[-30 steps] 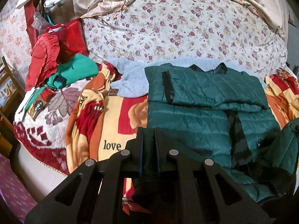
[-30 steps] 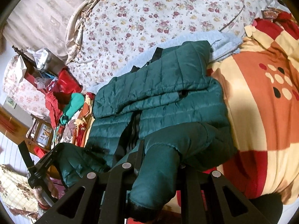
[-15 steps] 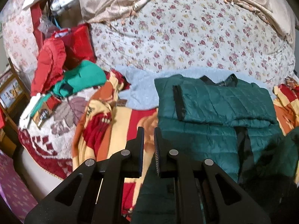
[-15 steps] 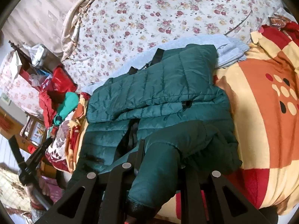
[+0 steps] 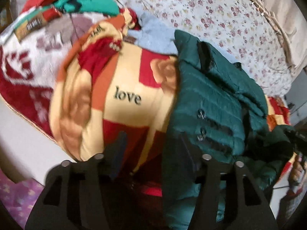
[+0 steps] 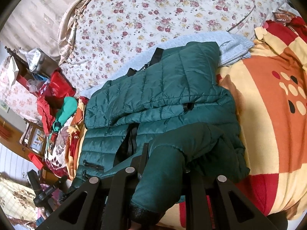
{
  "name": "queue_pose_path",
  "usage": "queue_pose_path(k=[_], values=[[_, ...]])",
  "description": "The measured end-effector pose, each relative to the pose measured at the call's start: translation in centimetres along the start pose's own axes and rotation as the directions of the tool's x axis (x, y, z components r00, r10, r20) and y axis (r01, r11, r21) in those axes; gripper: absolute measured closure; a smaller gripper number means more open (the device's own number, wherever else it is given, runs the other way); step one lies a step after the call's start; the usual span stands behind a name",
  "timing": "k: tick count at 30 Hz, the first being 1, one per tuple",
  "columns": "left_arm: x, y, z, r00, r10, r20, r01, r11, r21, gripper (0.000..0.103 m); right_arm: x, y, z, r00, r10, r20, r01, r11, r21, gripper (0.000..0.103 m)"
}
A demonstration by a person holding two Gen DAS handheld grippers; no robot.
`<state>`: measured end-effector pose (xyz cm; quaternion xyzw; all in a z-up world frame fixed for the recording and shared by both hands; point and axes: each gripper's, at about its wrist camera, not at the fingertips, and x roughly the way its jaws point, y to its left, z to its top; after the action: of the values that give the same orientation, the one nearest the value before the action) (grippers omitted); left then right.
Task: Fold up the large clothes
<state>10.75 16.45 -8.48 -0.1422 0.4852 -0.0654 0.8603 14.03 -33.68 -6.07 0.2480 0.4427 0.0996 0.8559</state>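
One green puffy jacket (image 6: 159,103) lay on the bed, on top of one bright blanket (image 5: 122,95) with the word "love" on it. One sleeve was folded flat across the jacket's chest. The other sleeve (image 6: 163,174) ran down between the fingers of the right gripper (image 6: 165,159), and its jaws were pressed against that sleeve on both sides.

The left gripper (image 5: 153,145) had its jaws wide apart. The left-hand picture was blurry, so it was hard to be sure, but the jacket's edge seemed to hang over one finger (image 5: 187,153) without being pinched. Two small snap buttons (image 5: 201,124) showed on the jacket there.

One light blue fuzzy cloth (image 6: 232,48) peeked out from under the jacket. One flowery sheet (image 6: 153,13) covered the far part of the bed. A pile of red and green clothes (image 6: 59,103) sat off to one side.
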Motion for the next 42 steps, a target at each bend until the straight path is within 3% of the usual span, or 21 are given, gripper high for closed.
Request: queue_pose_path(k=[4, 7, 10, 11, 12, 13, 14, 16, 18, 22, 30, 42], values=[[1.6, -0.1, -1.2, 0.99, -0.121, -0.066, 0.121, 0.993, -0.012, 0.044, 0.0, 0.1, -0.2, 1.0, -0.006, -0.001, 0.006, 1.0, -0.001, 0.089], [2.9, -0.9, -2.5, 0.964, -0.232, -0.128, 0.23, 0.973, -0.035, 0.041, 0.0, 0.1, -0.1, 1.0, -0.006, -0.001, 0.006, 1.0, -0.001, 0.089], [3.8, -2.4, -3.4, 0.944, -0.27, -0.193, 0.273, 0.962, -0.009, 0.04, 0.0, 0.1, -0.2, 1.0, -0.004, -0.001, 0.004, 1.0, 0.001, 0.089], [3.7, -2.8, -3.6, 0.944, -0.262, -0.199, 0.268, 0.963, 0.006, 0.041, 0.0, 0.1, -0.1, 1.0, -0.004, -0.001, 0.004, 1.0, 0.001, 0.089], [3.7, -3.4, -3.6, 0.952, -0.233, -0.198, 0.244, 0.969, 0.031, 0.05, 0.0, 0.1, -0.2, 1.0, 0.0, -0.001, 0.0, 1.0, 0.003, 0.089], [3.6, -3.9, -3.6, 0.963, -0.189, -0.194, 0.203, 0.978, 0.052, 0.071, 0.0, 0.1, -0.2, 1.0, 0.0, -0.001, 0.0, 1.0, 0.001, 0.089], [3.7, -4.1, -3.4, 0.968, -0.158, -0.196, 0.172, 0.984, 0.056, 0.079, 0.0, 0.1, -0.3, 1.0, 0.001, -0.001, -0.001, 1.0, 0.0, 0.089], [3.2, -4.1, -2.8, 0.97, -0.16, -0.186, 0.168, 0.986, 0.026, 0.088, 0.0, 0.0, -0.5, 1.0, -0.003, 0.002, 0.003, 1.0, -0.004, 0.089], [2.3, -4.7, -2.1, 0.975, -0.156, -0.158, 0.161, 0.987, 0.02, 0.089, -0.2, -0.1, -0.6, 1.0, -0.002, 0.005, 0.002, 1.0, -0.002, 0.089], [-0.3, -7.3, -0.5, 0.991, -0.113, -0.075, 0.12, 0.988, 0.099, 0.09, -0.3, -0.2, -0.5, 1.0, -0.003, 0.01, 0.003, 1.0, 0.005, 0.089], [-2.6, -12.2, 3.5, 0.995, -0.061, 0.075, 0.042, 0.972, 0.233, 0.09, -0.8, -0.3, 0.7, 1.0, -0.017, 0.024, 0.017, 1.0, 0.012, 0.089], [-0.3, -14.2, 9.1, 0.99, -0.016, 0.14, -0.016, 0.973, 0.229, 0.09, -0.9, 1.9, 5.3, 0.995, -0.054, 0.082, 0.057, 0.998, -0.039, 0.089]])
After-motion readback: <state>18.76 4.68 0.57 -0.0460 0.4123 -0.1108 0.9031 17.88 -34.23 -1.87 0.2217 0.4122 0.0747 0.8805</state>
